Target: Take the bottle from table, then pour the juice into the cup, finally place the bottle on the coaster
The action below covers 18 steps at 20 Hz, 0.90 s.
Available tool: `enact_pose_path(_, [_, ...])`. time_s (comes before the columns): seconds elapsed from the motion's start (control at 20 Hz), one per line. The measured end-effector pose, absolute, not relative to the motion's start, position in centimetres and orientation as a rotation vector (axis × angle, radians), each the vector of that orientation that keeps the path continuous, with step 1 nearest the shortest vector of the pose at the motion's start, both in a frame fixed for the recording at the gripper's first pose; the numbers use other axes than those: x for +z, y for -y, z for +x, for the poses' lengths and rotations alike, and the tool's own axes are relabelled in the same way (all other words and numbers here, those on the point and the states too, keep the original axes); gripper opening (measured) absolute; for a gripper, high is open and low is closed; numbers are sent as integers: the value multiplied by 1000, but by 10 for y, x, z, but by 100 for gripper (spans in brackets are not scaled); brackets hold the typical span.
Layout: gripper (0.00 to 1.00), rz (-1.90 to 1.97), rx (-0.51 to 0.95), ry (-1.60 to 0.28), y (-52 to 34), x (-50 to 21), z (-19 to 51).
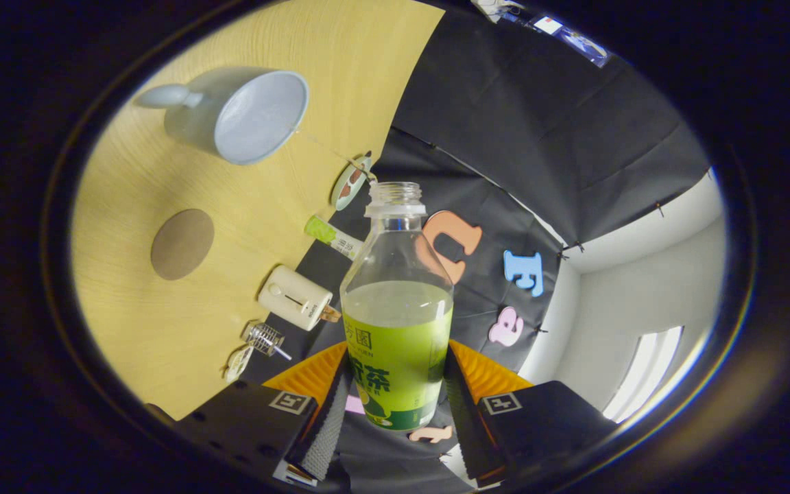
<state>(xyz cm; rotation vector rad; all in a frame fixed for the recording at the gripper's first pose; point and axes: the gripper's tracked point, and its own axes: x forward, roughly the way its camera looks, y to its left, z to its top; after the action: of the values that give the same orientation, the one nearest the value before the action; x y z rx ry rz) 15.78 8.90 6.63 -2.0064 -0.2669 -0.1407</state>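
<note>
gripper [395, 401] has one bottle [397, 322] clamped between its two fingers, both ribbed pads [330, 418] pressing on the label sides, jaws closed only as far as the bottle's width; bottle is lifted off the table, cap off, neck open, green label, pale juice filling roughly the lower half; view is rolled so the table [162, 322] sits off to the left of the bottle; one cup [241, 113] on the table, pale blue-grey, handle pointing away from the bottle, inside looks empty, well beyond the fingers and left of the bottle neck; one round brown coaster [182, 243] flat on the table, nothing on it, between the cup and the fingers, well apart from the cup; near the table's edge by the wall, one cream box-shaped item [295, 297], one small green packet [333, 237], one round disc [350, 182], one small wire coil thing [265, 339], cannot tell what these are exactly.
</note>
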Motion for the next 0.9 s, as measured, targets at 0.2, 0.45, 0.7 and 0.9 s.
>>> enact_pose_path(0.2, [76,-2026,-141,270,-91,66,160])
enact_pose_path(0.45, [76,-2064,-137,275,-96,65,157])
enact_pose_path(0.7, [76,-2100,-140,298,-105,67,155])
enact_pose_path(0.9, [76,-2102,-139,304,-108,68,154])
